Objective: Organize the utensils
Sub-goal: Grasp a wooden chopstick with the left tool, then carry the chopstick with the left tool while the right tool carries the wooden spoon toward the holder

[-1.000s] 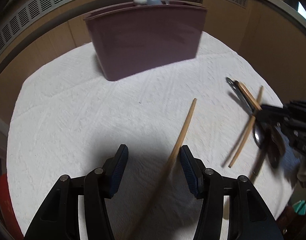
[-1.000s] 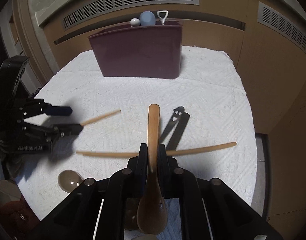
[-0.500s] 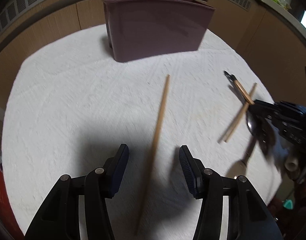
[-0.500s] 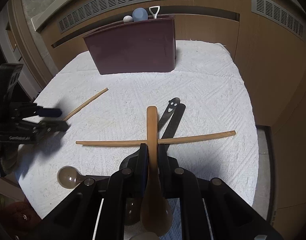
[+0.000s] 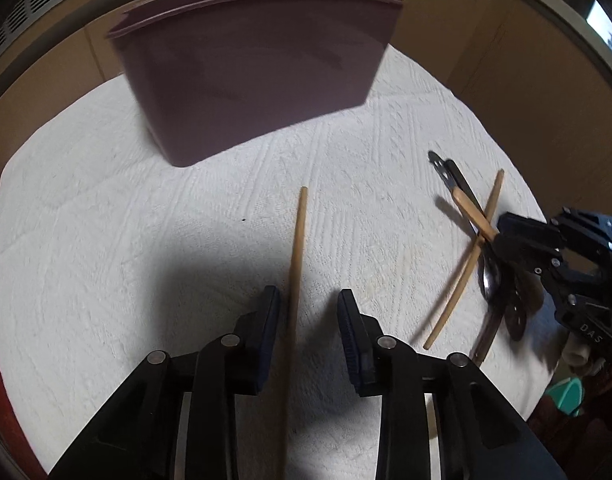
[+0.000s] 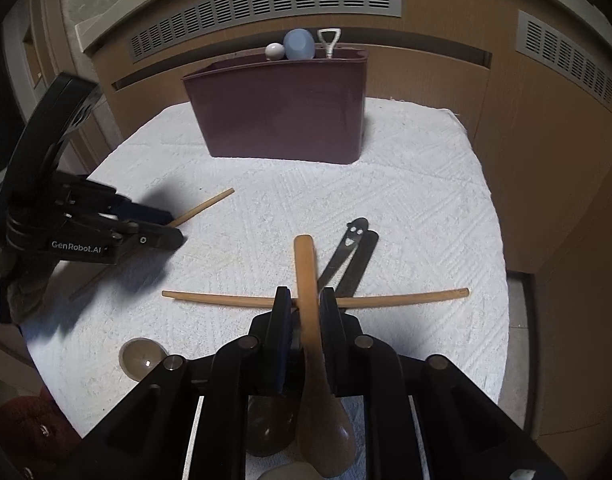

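White textured cloth (image 5: pixel 146 240), perhaps tabletop.

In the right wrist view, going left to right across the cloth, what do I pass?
Left gripper closing around a chopstick → clear round spoon bowl → wooden spoon between the right gripper's opening jaws → smiley-face metal handle → right tip of the second chopstick.

"GenRobot.AI" stands on the left claw (image 6: pixel 162 226) (white lettering).

Matt wooden chopstick (image 5: pixel 296 248), textured cloth (image 5: pixel 106 240)
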The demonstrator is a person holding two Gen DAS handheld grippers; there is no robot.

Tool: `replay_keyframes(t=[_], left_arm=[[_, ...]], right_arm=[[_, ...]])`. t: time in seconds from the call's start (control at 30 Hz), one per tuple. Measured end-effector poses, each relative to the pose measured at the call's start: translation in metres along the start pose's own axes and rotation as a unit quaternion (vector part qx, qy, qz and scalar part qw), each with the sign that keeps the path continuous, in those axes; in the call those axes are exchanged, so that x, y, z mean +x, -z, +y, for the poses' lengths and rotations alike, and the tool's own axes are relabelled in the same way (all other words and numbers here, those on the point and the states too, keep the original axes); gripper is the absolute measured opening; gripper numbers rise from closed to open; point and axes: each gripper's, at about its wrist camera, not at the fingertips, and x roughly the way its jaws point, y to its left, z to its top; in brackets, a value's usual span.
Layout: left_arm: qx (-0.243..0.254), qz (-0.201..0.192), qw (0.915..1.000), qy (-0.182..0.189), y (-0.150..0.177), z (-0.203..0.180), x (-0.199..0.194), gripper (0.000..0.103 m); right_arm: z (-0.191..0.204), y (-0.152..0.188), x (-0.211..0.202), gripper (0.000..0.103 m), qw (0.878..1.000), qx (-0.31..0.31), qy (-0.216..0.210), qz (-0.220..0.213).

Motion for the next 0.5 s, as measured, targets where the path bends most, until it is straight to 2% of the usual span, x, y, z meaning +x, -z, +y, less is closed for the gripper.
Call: replay_keyframes(t=[0.13,0.2,0.23,0.33,0.4,0.5], left_arm=[[0.000,0.004,1.0000,-0.002,-0.004,-0.001,0.002,0.034],[-0.007,-0.010,0.9999,-0.011,-0.004,-0.002,0.003,0.024],[-0.011,-0.017,0.9997,-0.015,-0.003,-0.001,0.004,0.007],[-0.067,-0.045,0.9966,0.016,0.005,0.014,-0.004,0.005],[-0.094,-0.088,0.9914,0.024,0.013,0.020,-0.017,0.005],[-0.133,-0.166,0.9764,0.036,0.027,0.024,-0.045,0.006]], right_arm=[[0.007,-0.004,0.009,0.016,1.000,-0.019,0.004,0.002],[0.007,-0.005,0.011,0.017,1.000,-0.017,0.003,0.002],[0.005,-0.006,0.011,0.017,1.000,-0.013,0.002,0.000],[0.000,-0.004,0.005,0.017,1.000,-0.007,0.003,-0.007],[-0.004,-0.002,-0.001,0.017,1.000,-0.004,0.000,-0.012],[-0.005,-0.001,-0.004,0.018,1.000,-0.008,-0.015,-0.014]])
